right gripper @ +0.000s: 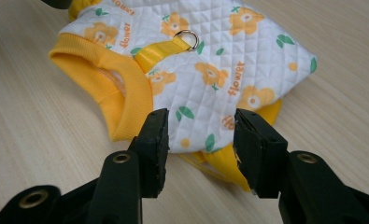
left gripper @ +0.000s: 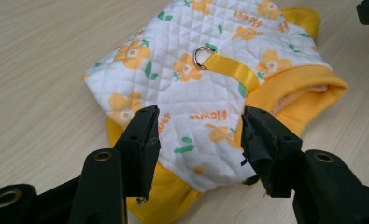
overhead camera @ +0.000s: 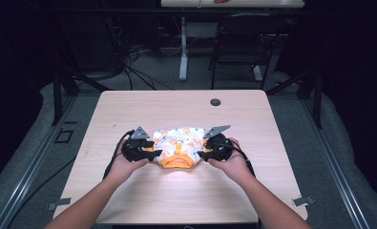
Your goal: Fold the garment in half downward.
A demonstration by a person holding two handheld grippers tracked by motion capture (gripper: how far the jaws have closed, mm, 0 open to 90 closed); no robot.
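Quilted flower-print pet vest (overhead camera: 179, 145) flat on table (overhead camera: 129, 105), near centre, long axis left-right, orange collar at near edge. Left gripper (overhead camera: 152, 153) just beside vest's left end, right gripper (overhead camera: 203, 153) beside right end; equally near. Both jaws spread, pinching nothing. Count: one vest, one metal ring (left gripper: 202, 56), two grippers.

Bare table (overhead camera: 129, 109) all around vest (overhead camera: 179, 138)

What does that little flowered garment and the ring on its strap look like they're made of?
Garment: apparently soft quilted fabric, matte white, with diamond stitching and printed orange flowers. Its trim looks like ribbed yellow knit. Strap: shiny, likely satin-like webbing. Ring: probably metal, silvery and glinting.
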